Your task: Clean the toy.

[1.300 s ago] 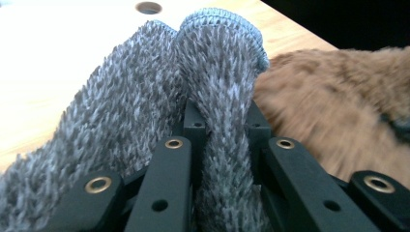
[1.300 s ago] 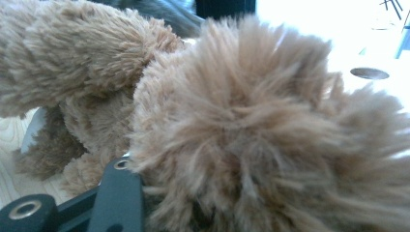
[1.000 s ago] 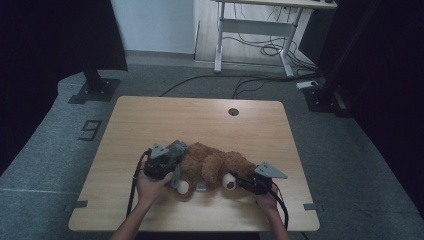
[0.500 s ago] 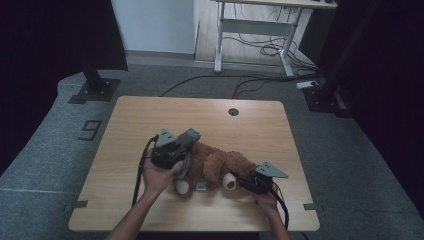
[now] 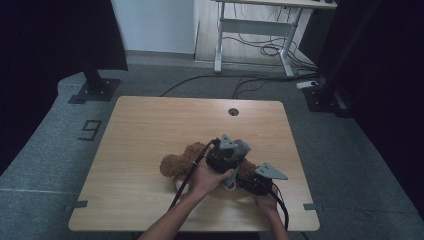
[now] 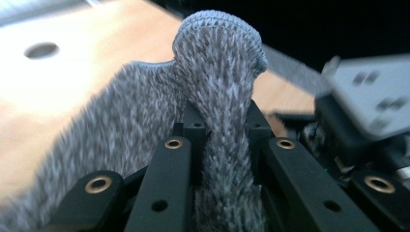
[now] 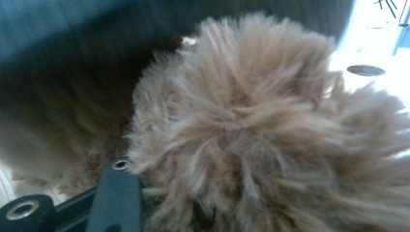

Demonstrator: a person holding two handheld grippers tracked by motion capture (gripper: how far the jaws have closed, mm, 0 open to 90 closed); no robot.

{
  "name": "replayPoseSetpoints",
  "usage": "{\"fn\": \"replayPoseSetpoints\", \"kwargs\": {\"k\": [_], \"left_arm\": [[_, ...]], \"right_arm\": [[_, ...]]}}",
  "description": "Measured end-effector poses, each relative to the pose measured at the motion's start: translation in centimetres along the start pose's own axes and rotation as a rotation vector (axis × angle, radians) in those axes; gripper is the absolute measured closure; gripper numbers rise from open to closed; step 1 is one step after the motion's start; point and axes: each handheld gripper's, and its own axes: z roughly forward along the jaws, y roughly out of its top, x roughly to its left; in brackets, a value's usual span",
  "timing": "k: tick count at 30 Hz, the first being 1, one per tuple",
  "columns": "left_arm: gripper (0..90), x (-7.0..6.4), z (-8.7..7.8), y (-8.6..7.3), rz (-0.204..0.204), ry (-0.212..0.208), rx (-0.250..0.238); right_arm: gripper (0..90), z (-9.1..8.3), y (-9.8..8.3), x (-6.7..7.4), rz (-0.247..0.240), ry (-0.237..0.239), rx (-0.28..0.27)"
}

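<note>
Shaggy brown plush toy (image 5: 176, 163) on our wooden table (image 5: 150, 130)

Our left gripper (image 6: 226, 145) pinches a fuzzy knit-tipped limb (image 6: 220, 72); whether the right gripper (image 5: 250, 184) grips, buried in fur, we cannot tell.

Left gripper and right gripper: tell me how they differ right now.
The left gripper pinches a fold of grey knit fabric between its jaws, while the right gripper is pressed into brown plush fur, its grip hidden. In the high view the left gripper sits farther from the person and the right gripper nearer the table's front edge. Both are at the brown plush toy.
</note>
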Motion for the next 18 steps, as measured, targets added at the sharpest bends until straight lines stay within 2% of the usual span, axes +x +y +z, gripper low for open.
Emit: {"fn": "replayPoseSetpoints", "kwargs": {"k": [1,2,5,6,11,13,15,16,18], "left_arm": [[77.6,-0.2,1.0,-0.7,0.006,0.005,0.023],[77.6,-0.2,1.3,-1.0,0.003,0.009,0.014],[77.7,0.2,1.3,-1.4,-0.025,0.001,-0.003],[77.8,0.3,1.2,-1.5,-0.022,0.007,-0.002],[77.9,1.1,0.0,-2.2,0.019,0.095,0.019],[77.9,2.2,-0.6,-2.9,-0.004,0.106,0.023],[78.1,3.8,-1.7,-3.8,-0.059,0.080,-0.004],[78.1,4.2,-2.3,-4.0,-0.071,0.081,-0.016],[78.0,4.9,-3.4,-4.2,-0.076,0.109,-0.032]], "right_arm": [[46.2,0.0,0.0,0.0,0.005,0.000,0.000],[46.0,0.0,0.0,0.0,0.003,-0.003,0.004],[45.8,0.0,-0.2,-0.2,0.016,-0.002,0.007],[45.8,0.1,-0.2,-0.2,0.013,-0.002,0.005],[45.9,0.0,-0.2,-0.1,0.016,-0.002,0.007],[45.8,0.0,-0.2,-0.2,0.018,0.000,0.006],[45.8,0.1,-0.2,-0.2,0.016,0.004,0.002],[45.8,0.1,-0.2,-0.1,0.008,0.007,0.001],[45.8,0.1,-0.2,-0.1,0.007,0.009,0.002]]}}
